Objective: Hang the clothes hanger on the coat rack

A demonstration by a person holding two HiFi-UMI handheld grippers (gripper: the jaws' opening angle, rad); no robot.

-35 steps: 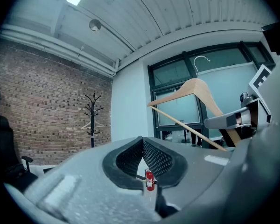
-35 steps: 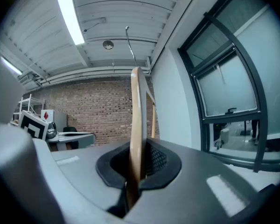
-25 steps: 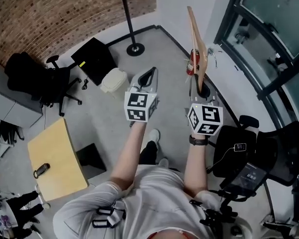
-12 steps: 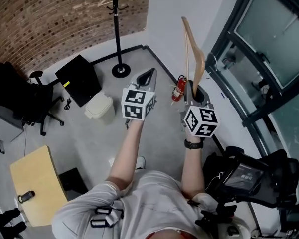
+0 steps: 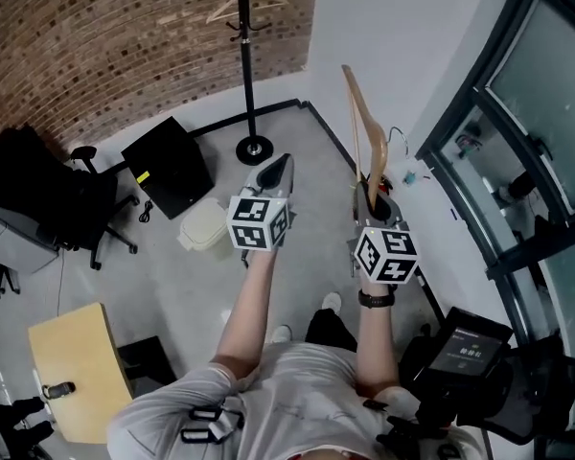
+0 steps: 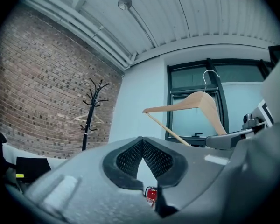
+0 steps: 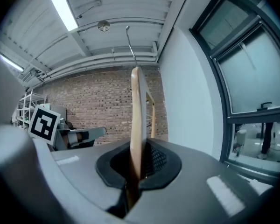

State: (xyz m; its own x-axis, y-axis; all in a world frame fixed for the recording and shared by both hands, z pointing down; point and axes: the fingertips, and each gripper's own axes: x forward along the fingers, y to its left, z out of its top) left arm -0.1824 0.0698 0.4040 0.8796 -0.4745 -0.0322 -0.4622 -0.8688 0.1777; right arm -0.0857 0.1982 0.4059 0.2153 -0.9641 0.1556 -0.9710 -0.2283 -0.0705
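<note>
A wooden clothes hanger [image 5: 364,127] with a metal hook [image 5: 398,142] stands upright in my right gripper [image 5: 378,192], which is shut on its lower end. In the right gripper view the hanger [image 7: 137,115] rises edge-on from between the jaws of the right gripper [image 7: 139,169]. My left gripper [image 5: 279,165] is beside it, shut and empty; in its own view the left gripper [image 6: 143,146] has its pads meeting. The black coat rack [image 5: 244,36] stands ahead against the brick wall, some way beyond both grippers, with another wooden hanger [image 5: 236,8] on it. The rack [image 6: 87,113] and the held hanger [image 6: 196,104] show in the left gripper view.
A black case [image 5: 168,166] and a white bin [image 5: 206,228] sit on the floor left of the rack's base [image 5: 254,149]. Black office chair [image 5: 48,195] at left, wooden table [image 5: 72,367] at lower left. Glass wall [image 5: 517,132] along the right. Red fire extinguisher [image 6: 150,195] by the wall.
Both grippers have moved across the room with the person, the hanger still clamped in the right one. More of the coat rack's top now shows.
</note>
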